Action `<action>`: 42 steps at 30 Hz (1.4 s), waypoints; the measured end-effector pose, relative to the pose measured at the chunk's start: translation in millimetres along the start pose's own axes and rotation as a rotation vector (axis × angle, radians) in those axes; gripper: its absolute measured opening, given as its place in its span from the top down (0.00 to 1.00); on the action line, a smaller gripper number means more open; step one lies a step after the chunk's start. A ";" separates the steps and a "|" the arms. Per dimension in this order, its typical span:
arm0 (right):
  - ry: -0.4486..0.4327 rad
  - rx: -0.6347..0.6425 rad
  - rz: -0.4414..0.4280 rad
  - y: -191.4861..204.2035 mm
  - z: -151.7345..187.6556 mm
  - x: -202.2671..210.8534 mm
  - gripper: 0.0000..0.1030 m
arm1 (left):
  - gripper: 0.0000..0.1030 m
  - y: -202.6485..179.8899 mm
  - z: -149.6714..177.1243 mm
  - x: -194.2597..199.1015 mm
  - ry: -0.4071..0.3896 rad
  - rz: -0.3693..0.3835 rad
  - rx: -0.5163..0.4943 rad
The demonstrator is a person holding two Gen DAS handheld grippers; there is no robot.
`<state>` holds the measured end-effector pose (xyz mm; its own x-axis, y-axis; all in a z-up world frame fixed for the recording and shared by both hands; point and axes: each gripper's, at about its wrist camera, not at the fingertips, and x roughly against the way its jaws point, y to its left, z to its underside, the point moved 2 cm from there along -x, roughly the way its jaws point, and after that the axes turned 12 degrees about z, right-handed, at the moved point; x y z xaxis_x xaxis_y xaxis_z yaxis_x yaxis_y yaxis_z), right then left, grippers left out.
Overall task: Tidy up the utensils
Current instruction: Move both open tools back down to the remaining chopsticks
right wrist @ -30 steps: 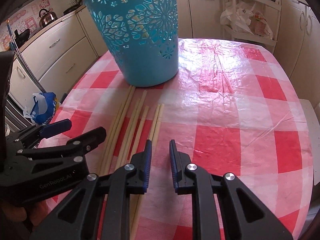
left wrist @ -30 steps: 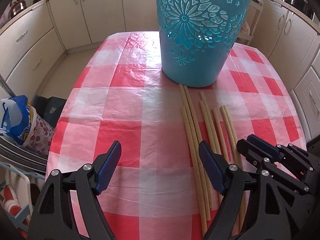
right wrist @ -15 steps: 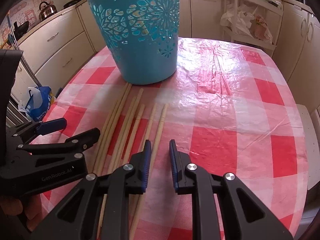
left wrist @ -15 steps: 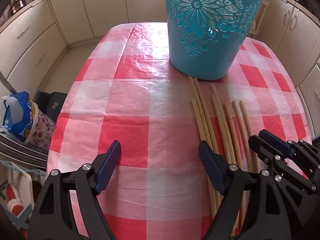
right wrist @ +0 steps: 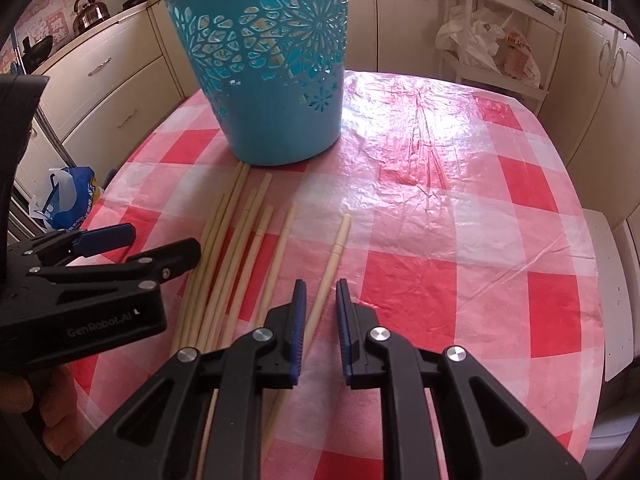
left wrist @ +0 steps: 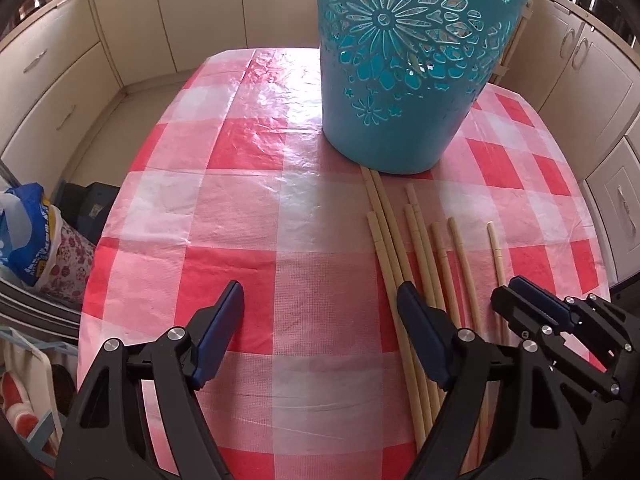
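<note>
Several pale wooden chopsticks (left wrist: 400,248) lie side by side on the red-and-white checked tablecloth (left wrist: 240,200), just in front of a tall teal cut-out basket (left wrist: 404,60). My left gripper (left wrist: 320,312) is open and empty, low over the cloth, with the leftmost chopsticks beside its right finger. My right gripper (right wrist: 320,312) is open a little, its jaws on either side of the rightmost chopstick (right wrist: 334,256), which lies apart from the bundle (right wrist: 228,248). The basket also shows in the right wrist view (right wrist: 272,64).
The table (right wrist: 480,208) stretches to the right of the chopsticks, with its edge close on the left (left wrist: 100,260). Kitchen cabinets (left wrist: 60,80) ring the room. A blue bag (left wrist: 24,236) sits on the floor to the left. A white rack with bags (right wrist: 500,32) stands behind.
The rightmost chopstick has shifted right, away from the bundle, and now lies between my right gripper's jaws. Both grippers have moved slightly forward toward the basket.
</note>
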<state>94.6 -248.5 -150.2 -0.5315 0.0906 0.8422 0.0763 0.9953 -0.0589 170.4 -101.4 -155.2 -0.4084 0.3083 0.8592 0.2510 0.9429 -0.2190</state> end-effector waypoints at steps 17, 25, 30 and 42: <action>0.015 -0.031 -0.066 -3.9 -2.1 -1.4 0.85 | 0.29 5.1 -1.0 1.0 0.004 0.036 0.034; 0.013 -0.019 -0.049 -2.2 -2.4 -1.6 0.84 | 0.29 -3.5 1.4 -2.2 0.018 0.000 -0.008; 0.012 -0.009 -0.037 -1.4 -2.8 -1.8 0.84 | 0.29 -12.1 -0.8 -1.1 0.008 -0.091 -0.084; 0.017 -0.029 -0.047 -7.2 -5.5 -3.5 0.75 | 0.34 -2.0 -4.4 9.3 0.024 0.044 0.022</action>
<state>100.5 -256.1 -149.7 -0.5204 0.0430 0.8528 0.0760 0.9971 -0.0038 170.0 -101.0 -144.7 -0.3762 0.3462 0.8594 0.2485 0.9313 -0.2663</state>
